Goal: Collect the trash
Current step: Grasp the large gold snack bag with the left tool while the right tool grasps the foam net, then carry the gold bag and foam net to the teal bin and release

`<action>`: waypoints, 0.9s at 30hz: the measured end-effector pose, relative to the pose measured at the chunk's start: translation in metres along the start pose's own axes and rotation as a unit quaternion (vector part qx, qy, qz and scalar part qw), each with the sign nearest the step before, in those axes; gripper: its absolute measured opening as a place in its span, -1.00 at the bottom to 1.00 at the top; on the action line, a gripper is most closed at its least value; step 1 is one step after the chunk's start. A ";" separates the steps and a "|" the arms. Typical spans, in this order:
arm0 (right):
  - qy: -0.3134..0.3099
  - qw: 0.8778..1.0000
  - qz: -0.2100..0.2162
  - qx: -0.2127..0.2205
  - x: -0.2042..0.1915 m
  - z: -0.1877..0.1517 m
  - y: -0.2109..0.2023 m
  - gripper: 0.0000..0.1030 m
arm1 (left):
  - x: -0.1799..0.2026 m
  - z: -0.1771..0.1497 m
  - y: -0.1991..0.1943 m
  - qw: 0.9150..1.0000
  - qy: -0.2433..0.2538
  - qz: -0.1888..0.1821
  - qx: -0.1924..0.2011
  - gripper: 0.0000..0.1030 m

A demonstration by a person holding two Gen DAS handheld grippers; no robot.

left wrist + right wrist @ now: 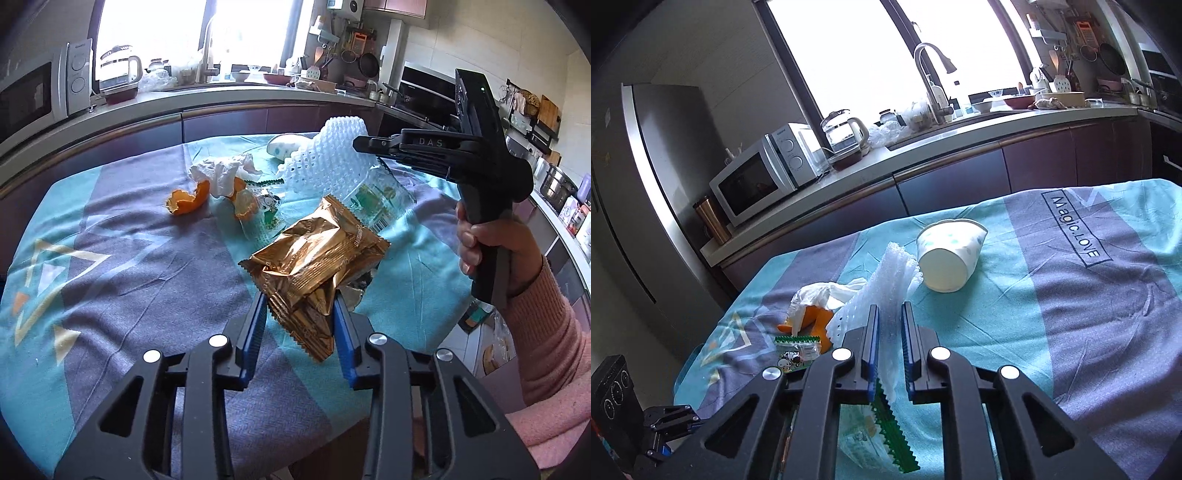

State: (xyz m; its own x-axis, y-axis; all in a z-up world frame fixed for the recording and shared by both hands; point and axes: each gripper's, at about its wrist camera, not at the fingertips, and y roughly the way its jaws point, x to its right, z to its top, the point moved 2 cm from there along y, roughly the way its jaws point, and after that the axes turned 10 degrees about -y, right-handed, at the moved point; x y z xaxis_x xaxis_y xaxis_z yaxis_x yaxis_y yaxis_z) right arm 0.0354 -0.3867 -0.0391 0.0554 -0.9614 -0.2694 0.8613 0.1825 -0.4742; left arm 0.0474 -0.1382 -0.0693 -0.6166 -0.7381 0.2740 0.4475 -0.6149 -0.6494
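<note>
on the teal and purple tablecloth [122, 266] the trash lies bunched toward the middle, likely heaped so each piece can be picked off in turn. from the left: two curls of orange peel [186, 201], one crumpled tissue [221, 173] resting against them, and one small cow-print wrapper [269, 214] just beside. nearer the camera, the left gripper [299, 325] has its blue fingers clamped on one gold foil snack bag [314, 258], which looks lifted by its crimped end, probably to carry it off. further right, the right gripper [891, 350] pinches one white foam fruit net [886, 288] together with one clear green-edged wrapper [886, 435], both hanging from it. one paper cup [949, 254] lies tipped on its side beyond, untouched. no bin shows in either view.
</note>
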 end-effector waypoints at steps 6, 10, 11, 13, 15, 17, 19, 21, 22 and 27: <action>0.005 1.000 -0.006 0.016 -0.001 0.008 -0.005 -0.80 | -0.015 0.002 -0.019 1.000 -0.019 0.008 0.020 -0.32; 0.003 1.000 -0.002 0.031 -0.007 0.013 -0.013 -0.80 | -0.029 0.002 -0.032 0.999 -0.036 0.018 0.033 -0.32; 0.000 0.999 0.001 0.034 -0.010 0.015 -0.014 -0.80 | -0.033 0.003 -0.035 0.998 -0.041 0.022 0.037 -0.32; -0.008 0.999 0.006 0.040 -0.017 0.018 -0.018 -0.80 | -0.041 0.003 -0.041 0.997 -0.051 0.027 0.044 -0.32; -0.014 0.999 0.015 0.046 -0.025 0.022 -0.020 -0.80 | -0.049 0.004 -0.047 0.996 -0.060 0.033 0.050 -0.32; -0.021 0.998 0.025 0.049 -0.034 0.025 -0.021 -0.80 | -0.057 0.004 -0.054 0.995 -0.067 0.041 0.058 -0.32; -0.027 0.998 0.041 0.049 -0.046 0.026 -0.020 -0.80 | -0.064 0.004 -0.062 0.994 -0.073 0.051 0.067 -0.32; -0.037 0.997 0.059 0.047 -0.060 0.027 -0.018 -0.80 | -0.072 0.004 -0.070 0.992 -0.080 0.061 0.076 -0.32; -0.041 0.996 0.069 0.044 -0.067 0.026 -0.016 -0.80 | -0.077 0.004 -0.074 0.991 -0.083 0.066 0.079 -0.32; -0.059 0.991 0.117 0.025 -0.107 0.020 0.000 -0.80 | -0.105 0.002 -0.098 0.985 -0.109 0.093 0.098 -0.32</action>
State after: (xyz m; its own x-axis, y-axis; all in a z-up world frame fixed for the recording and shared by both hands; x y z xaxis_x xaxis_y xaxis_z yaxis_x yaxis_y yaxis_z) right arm 0.0401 -0.2881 0.0065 0.3136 -0.9117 -0.2653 0.8411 0.3964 -0.3680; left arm 0.0695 -0.0009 -0.0326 -0.3673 -0.8721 0.3232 0.6686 -0.4892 -0.5600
